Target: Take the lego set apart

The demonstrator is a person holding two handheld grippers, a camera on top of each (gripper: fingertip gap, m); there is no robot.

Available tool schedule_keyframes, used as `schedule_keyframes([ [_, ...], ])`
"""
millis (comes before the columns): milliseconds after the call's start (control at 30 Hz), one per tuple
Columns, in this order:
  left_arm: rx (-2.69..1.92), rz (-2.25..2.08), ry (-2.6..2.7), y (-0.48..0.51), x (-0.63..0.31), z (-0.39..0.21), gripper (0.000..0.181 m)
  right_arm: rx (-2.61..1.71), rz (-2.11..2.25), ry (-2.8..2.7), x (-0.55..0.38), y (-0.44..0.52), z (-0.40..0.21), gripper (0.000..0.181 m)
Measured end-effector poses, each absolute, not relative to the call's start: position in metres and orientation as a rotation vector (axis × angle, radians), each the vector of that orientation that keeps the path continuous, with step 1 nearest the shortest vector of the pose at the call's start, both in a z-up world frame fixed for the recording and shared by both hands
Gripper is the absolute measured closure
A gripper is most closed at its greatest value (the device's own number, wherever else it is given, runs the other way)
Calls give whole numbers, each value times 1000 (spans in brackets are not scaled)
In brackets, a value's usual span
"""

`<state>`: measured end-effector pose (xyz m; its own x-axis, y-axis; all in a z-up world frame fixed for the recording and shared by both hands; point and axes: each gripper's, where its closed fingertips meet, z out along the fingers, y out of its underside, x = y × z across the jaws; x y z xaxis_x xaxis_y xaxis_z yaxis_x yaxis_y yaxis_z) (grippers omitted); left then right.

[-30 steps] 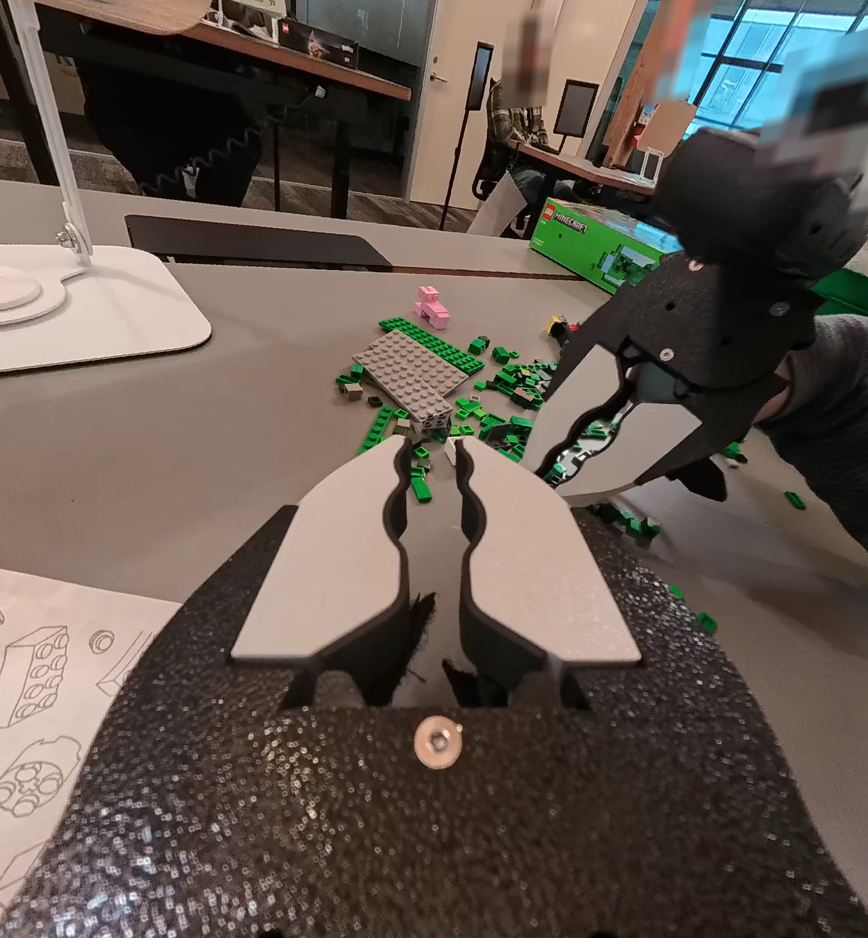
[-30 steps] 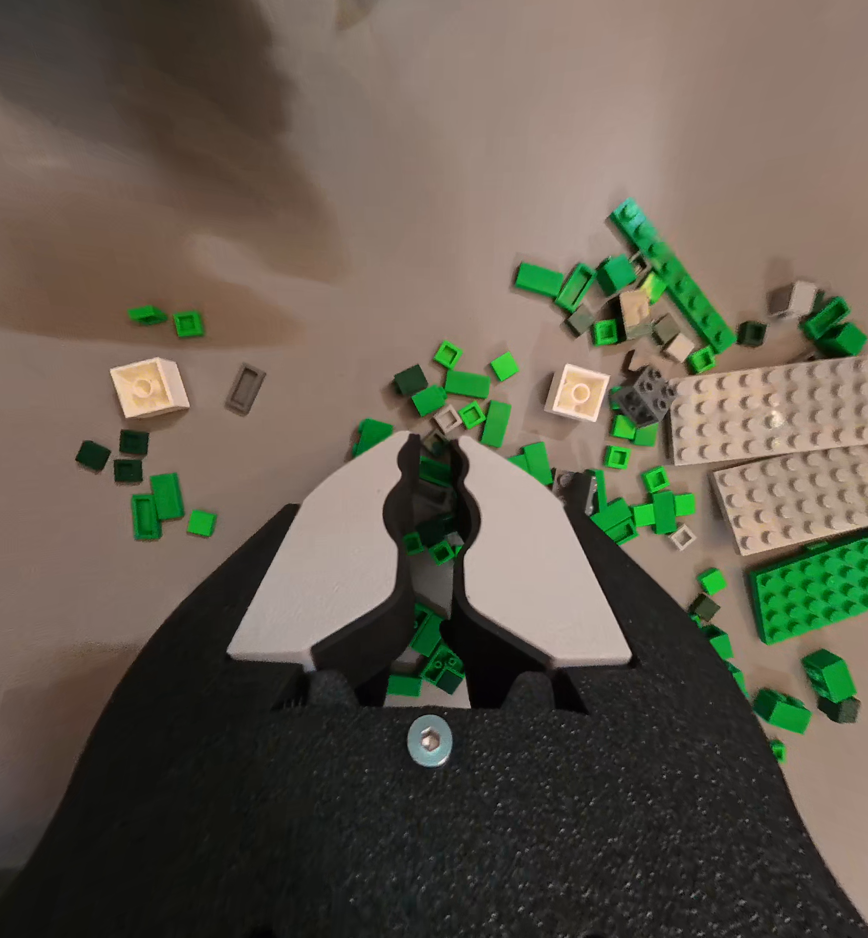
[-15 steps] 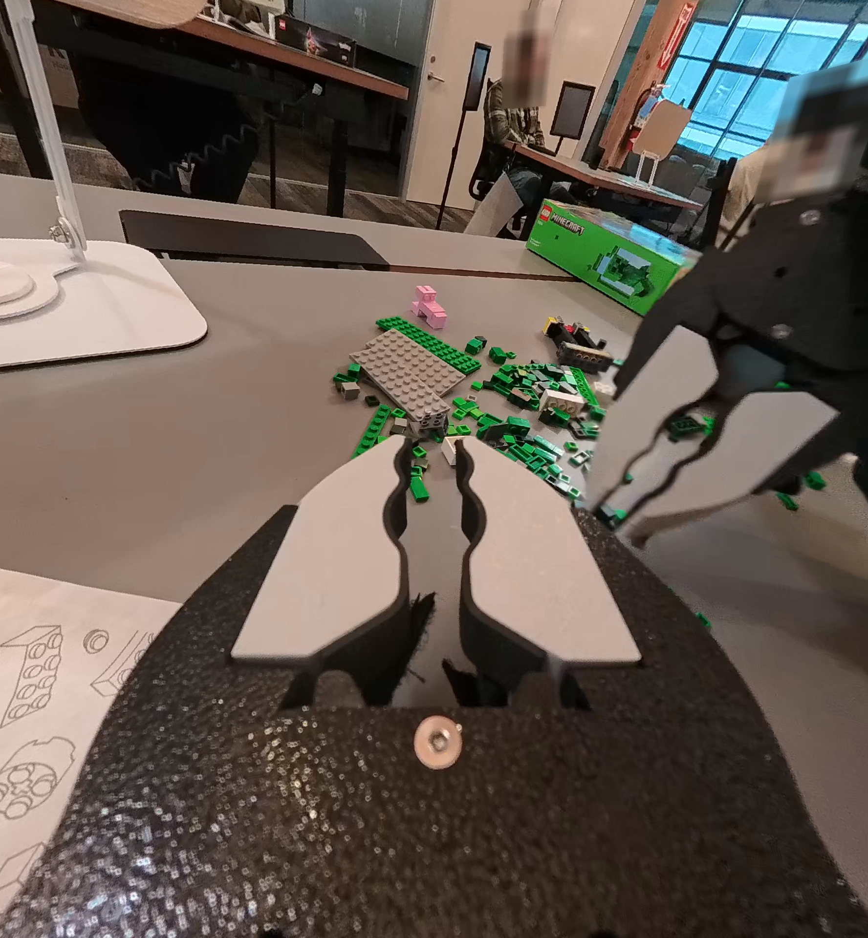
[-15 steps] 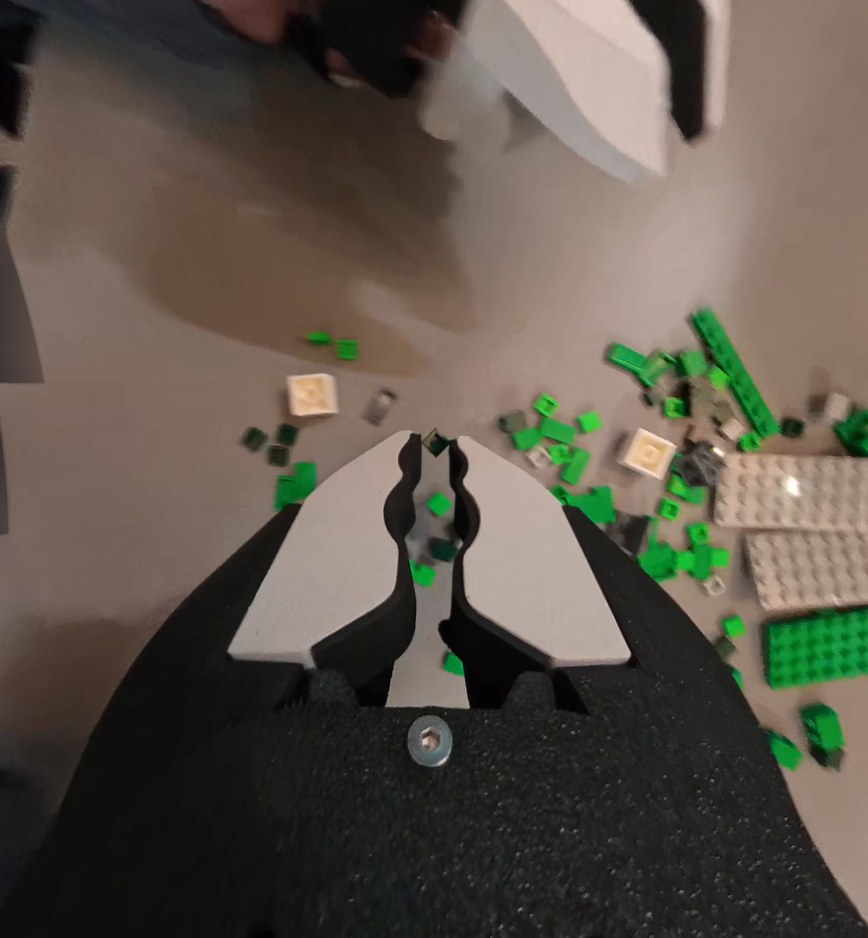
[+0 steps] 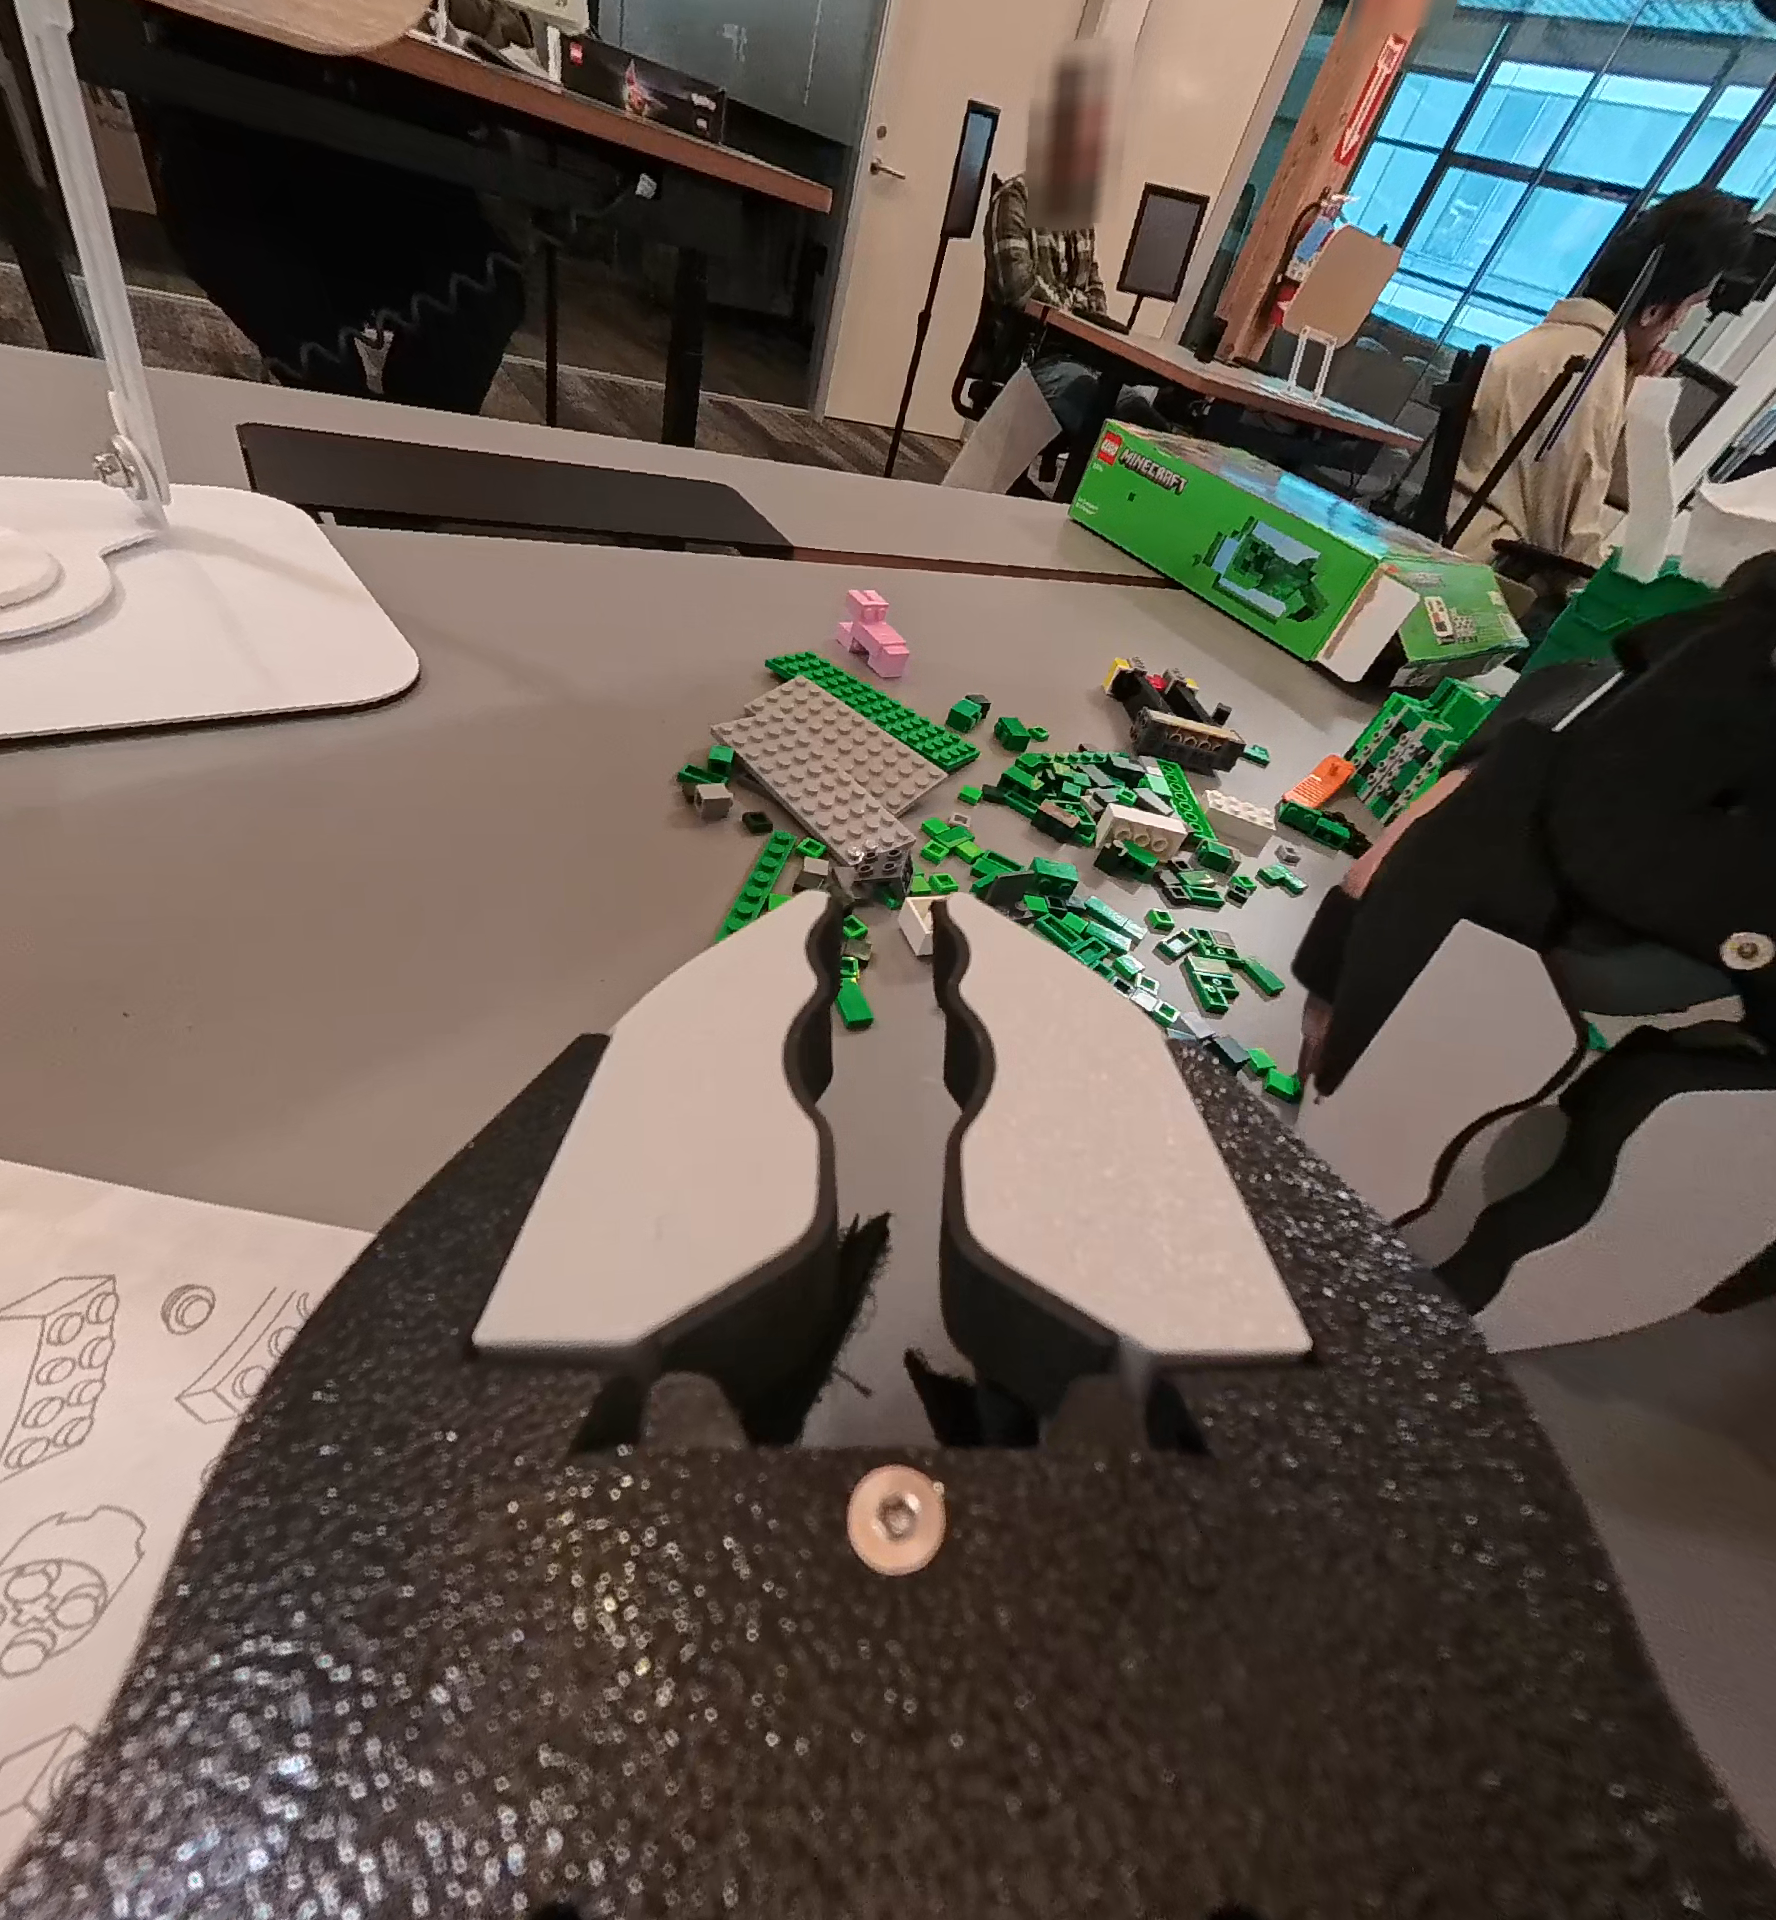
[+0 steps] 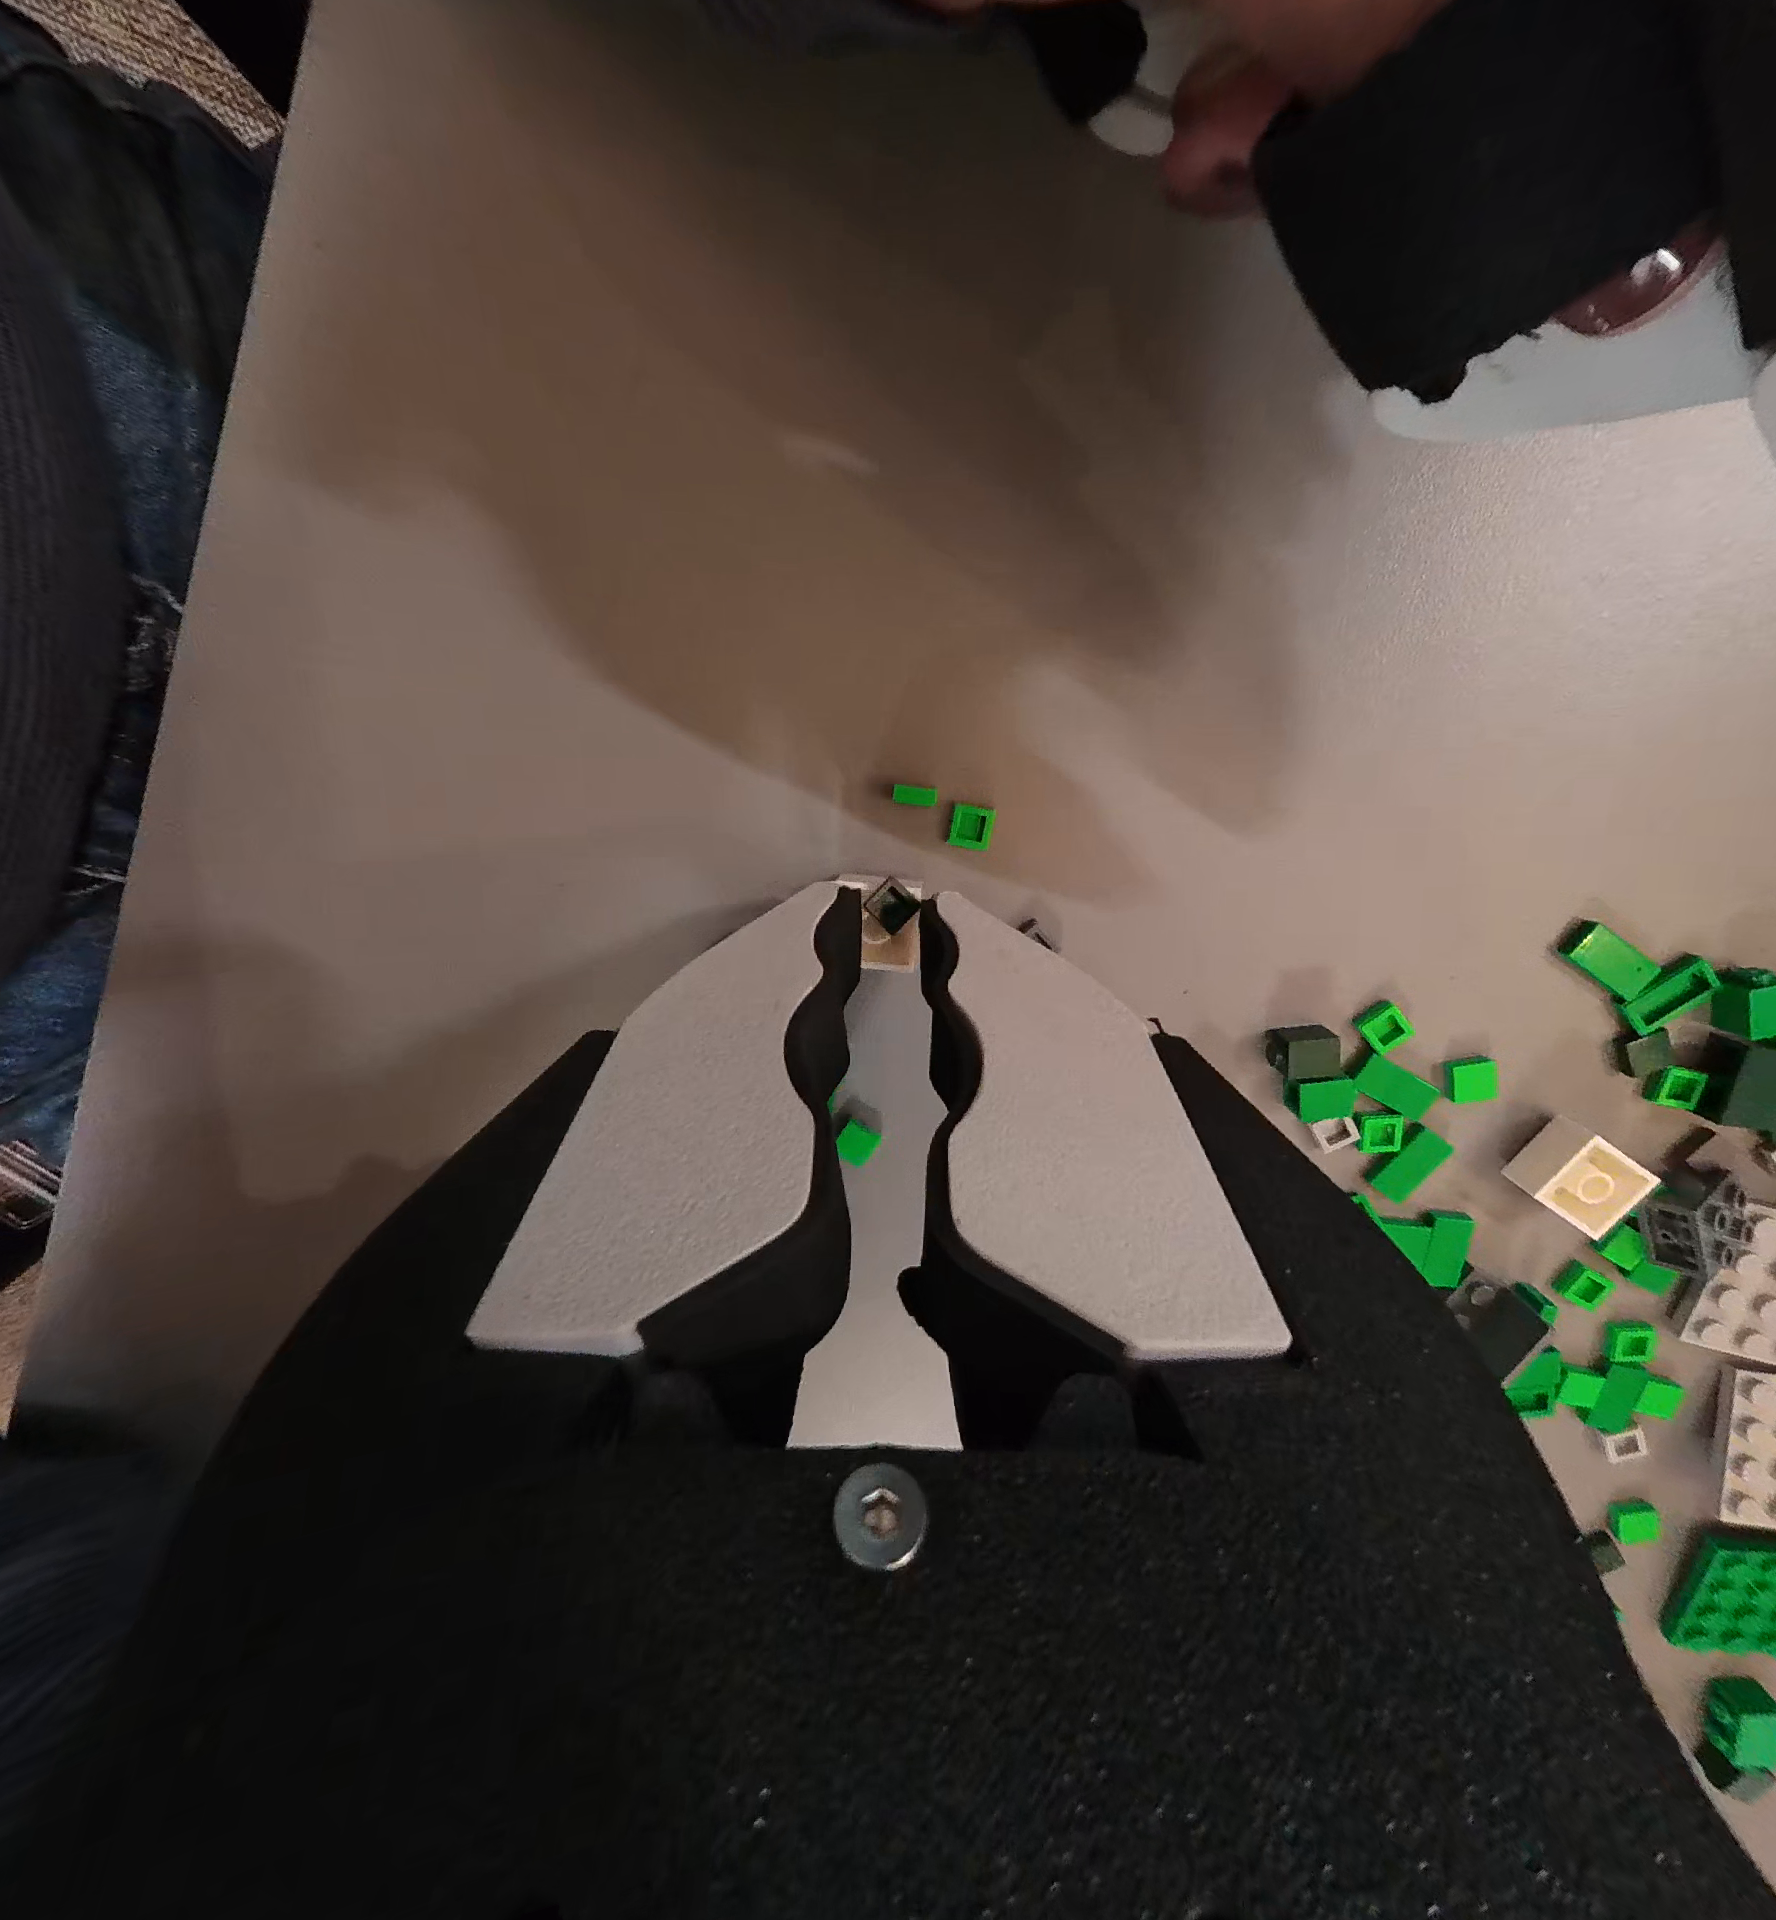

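Observation:
Loose green, grey and white lego pieces [image 5: 1071,831] lie scattered on the grey table [image 5: 344,883], next to two grey plates [image 5: 832,769] and a long green plate [image 5: 873,707]. A partly built green block [image 5: 1424,748] stands at the far right. My left gripper [image 5: 889,914] is low over the table short of the pile, narrowly open and empty. My right gripper [image 6: 886,914] is shut on a small dark green tile [image 6: 892,912], held above a white brick [image 6: 886,951]. The right gripper also shows in the left wrist view [image 5: 1351,1143], to the right of the pile.
A green lego box [image 5: 1268,561], a pink pig figure [image 5: 873,649], a black piece [image 5: 1175,727] and a white lamp base [image 5: 188,623] stand around the pile. An instruction sheet [image 5: 53,1403] lies near left. The table edge [image 6: 240,520] and a person's legs are at the left in the right wrist view. The grippers' ends are close to 12 centimeters from one another.
My right gripper closed on the dark green tile in the pile, lifted it out and carried it toward the table's near edge. My left gripper has not moved.

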<state>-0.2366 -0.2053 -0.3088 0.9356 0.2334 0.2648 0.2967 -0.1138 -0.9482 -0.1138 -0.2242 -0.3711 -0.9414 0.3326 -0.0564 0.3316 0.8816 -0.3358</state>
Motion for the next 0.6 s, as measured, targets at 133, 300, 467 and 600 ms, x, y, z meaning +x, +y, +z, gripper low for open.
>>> schedule_keyframes([
  [133,-1701,-58,-405,-205,-236,-309,165,-529,537,-3040,-115,-225,-373,165],
  [300,-1700,-60,-407,-205,-237,-309,165,-545,574,-3011,-115,-222,-364,159],
  [467,-1700,-60,-407,-205,-236,-309,165,-730,619,-2805,-126,-178,-330,158],
  [600,-1703,-56,-407,-205,-236,-309,165,-903,581,-2659,-131,-132,-319,158],
])
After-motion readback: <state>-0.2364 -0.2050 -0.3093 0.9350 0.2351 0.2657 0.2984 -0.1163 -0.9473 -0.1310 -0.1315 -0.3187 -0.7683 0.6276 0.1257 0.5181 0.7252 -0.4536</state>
